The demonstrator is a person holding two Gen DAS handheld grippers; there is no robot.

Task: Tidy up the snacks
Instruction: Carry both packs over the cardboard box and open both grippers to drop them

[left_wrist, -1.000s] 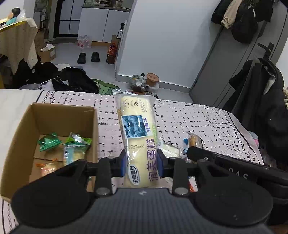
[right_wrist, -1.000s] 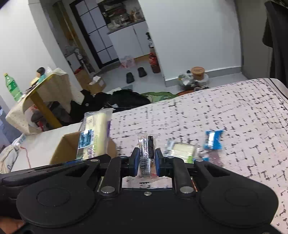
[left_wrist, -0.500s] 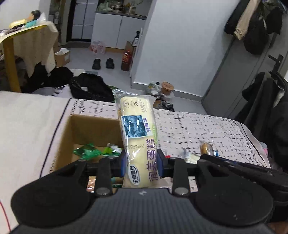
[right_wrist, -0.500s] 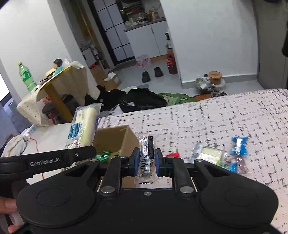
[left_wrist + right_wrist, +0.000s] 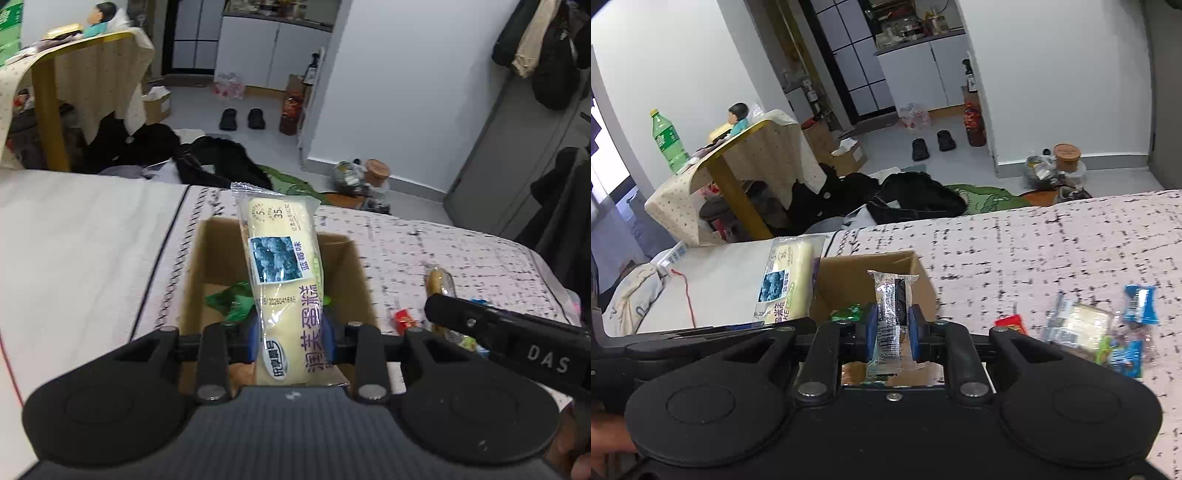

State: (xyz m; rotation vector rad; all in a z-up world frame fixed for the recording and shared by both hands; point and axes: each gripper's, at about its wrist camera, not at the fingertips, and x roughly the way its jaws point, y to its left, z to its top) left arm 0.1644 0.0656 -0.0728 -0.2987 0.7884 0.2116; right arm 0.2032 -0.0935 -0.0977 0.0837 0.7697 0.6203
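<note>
My left gripper (image 5: 291,338) is shut on a long yellow cake packet (image 5: 284,280) and holds it upright over the open cardboard box (image 5: 199,266). The box holds green snack packets (image 5: 231,297). My right gripper (image 5: 890,332) is shut on a small clear packet with a dark snack (image 5: 891,317), held upright over the same box (image 5: 849,277). The yellow packet (image 5: 783,280) and the left gripper's body show at the left of the right wrist view. The right gripper's body (image 5: 517,347) shows at the right of the left wrist view.
The box stands on a bed with a patterned cover (image 5: 1034,251). Several loose snacks lie on it to the right, among them a blue packet (image 5: 1139,304), a red packet (image 5: 404,319) and a pale sandwich packet (image 5: 1086,326). Bags and clothes lie on the floor beyond the bed.
Both grippers have moved left with their packets, from above the loose snacks to above the box. The box now sits straight under both.
</note>
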